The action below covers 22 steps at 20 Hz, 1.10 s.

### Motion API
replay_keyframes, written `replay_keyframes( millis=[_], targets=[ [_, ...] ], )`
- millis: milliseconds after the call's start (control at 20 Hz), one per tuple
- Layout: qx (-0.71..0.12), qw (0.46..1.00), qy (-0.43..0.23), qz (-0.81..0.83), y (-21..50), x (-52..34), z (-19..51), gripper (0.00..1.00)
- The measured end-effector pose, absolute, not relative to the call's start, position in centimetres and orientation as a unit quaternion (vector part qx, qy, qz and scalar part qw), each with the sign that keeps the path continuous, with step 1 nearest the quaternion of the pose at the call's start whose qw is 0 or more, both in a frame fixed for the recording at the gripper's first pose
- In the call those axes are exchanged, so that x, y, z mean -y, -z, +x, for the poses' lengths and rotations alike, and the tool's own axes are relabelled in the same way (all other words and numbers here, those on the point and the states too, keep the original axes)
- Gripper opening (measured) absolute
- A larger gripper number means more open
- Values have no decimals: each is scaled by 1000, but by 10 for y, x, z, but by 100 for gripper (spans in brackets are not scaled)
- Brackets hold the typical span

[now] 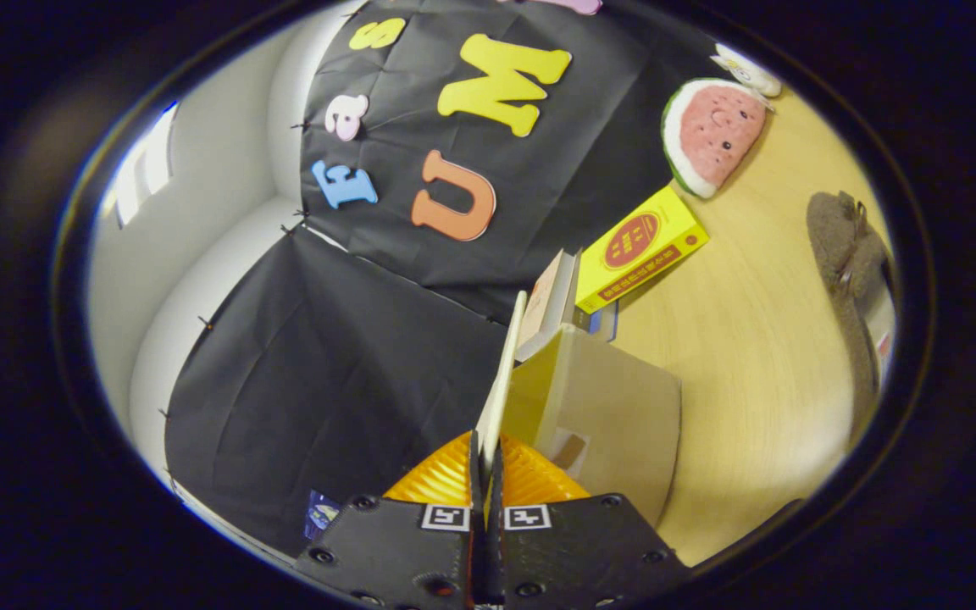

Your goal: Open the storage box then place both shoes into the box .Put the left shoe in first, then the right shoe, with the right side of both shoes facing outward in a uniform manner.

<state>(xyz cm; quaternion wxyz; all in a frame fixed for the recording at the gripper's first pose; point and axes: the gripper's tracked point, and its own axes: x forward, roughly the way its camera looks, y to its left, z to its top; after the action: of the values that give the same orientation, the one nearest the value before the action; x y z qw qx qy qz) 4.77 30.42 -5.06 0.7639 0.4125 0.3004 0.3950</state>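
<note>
Claw (485, 474) fingers pressed together on the thin cream lid (501, 385) of the storage box (615, 424), lifted edge-on above the box on the wooden table (759, 356). Lid and box appear to be light, stiff cardboard, likely to crease, so best held at the free rim. Beyond stand books (551, 301), a yellow carton (636, 247), a plush watermelon (712, 131); a grey fuzzy shoe (848, 254) lies toward the table's far edge.

I see my gripper (486, 474) with its jaws pinched on the thin cream lid flap (501, 381) of the tan cardboard storage box (615, 424), raised over the pale wooden worktop (759, 339).
</note>
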Motion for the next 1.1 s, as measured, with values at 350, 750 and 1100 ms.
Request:
replay_keyframes(
  millis=[350, 750, 1100],
  targets=[
    [-267, 791, -424, 351, -30, -351, 41, 0],
    [-242, 834, -447, 215, -89, -467, 7, 0],
    [-225, 845, -454, 171, -88, -548, -2, 16]
  ],
)
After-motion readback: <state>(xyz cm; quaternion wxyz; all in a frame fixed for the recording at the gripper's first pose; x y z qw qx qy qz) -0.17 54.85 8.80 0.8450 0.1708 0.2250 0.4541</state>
